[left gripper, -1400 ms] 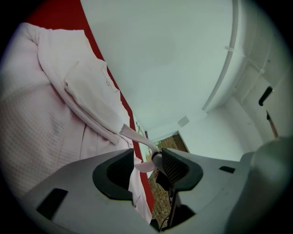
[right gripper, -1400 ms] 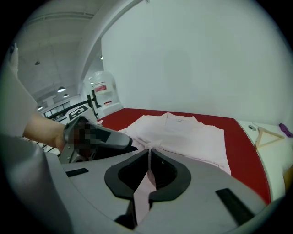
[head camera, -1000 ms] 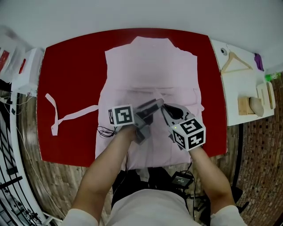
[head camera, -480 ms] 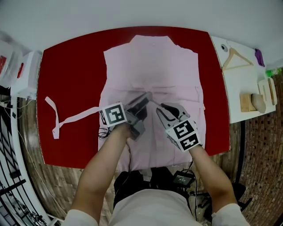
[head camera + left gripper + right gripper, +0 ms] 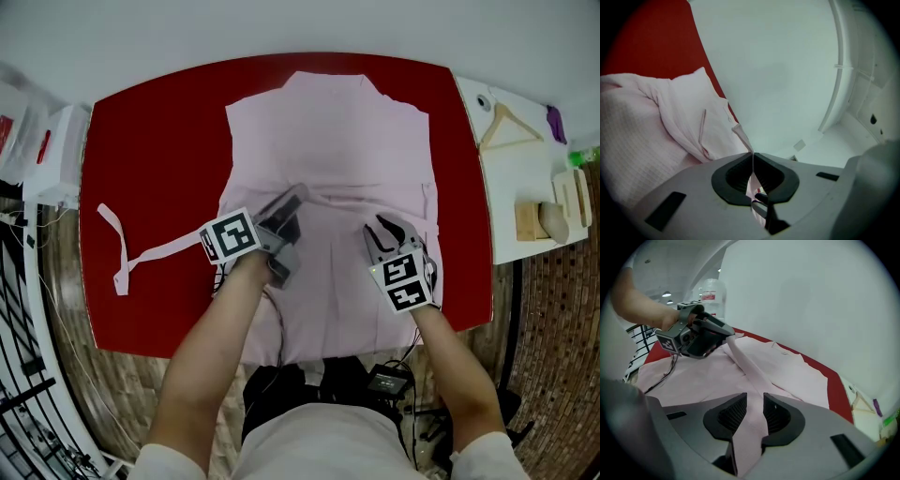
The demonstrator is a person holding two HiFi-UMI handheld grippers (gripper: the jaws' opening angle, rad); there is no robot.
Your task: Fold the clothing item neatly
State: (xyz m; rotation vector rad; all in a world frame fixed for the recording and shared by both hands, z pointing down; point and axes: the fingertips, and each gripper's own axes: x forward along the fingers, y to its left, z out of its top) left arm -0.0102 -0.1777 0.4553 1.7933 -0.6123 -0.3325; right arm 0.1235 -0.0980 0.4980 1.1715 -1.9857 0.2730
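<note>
**Left gripper pinches a raised band of the garment, right gripper loose around it**

Only the left gripper (image 5: 753, 157) view shows its grip up close: the jaws are closed on a thin pink edge of cloth that runs up between the pads. Only the right gripper (image 5: 754, 404) view shows a band (image 5: 745, 364) of cloth lifted off the garment (image 5: 328, 141). The band stretches from the left gripper's tip down into the gap of the right jaws. Those jaws have just been opening and stand apart, with the band between them and not pressed. The head view alone gives the whole layout.

The garment is pale pink and lies spread flat on the red tabletop (image 5: 150, 141), its collar end at the far edge and its near hem over the front edge. It is gathered into creases around its middle, between the grippers. A loose pink strip (image 5: 141, 251) lies on the tabletop to its left.

Both forearms reach in from the near edge. The left gripper points level over the garment's middle. The right gripper, to its right near the garment's side, tilts downward.
</note>
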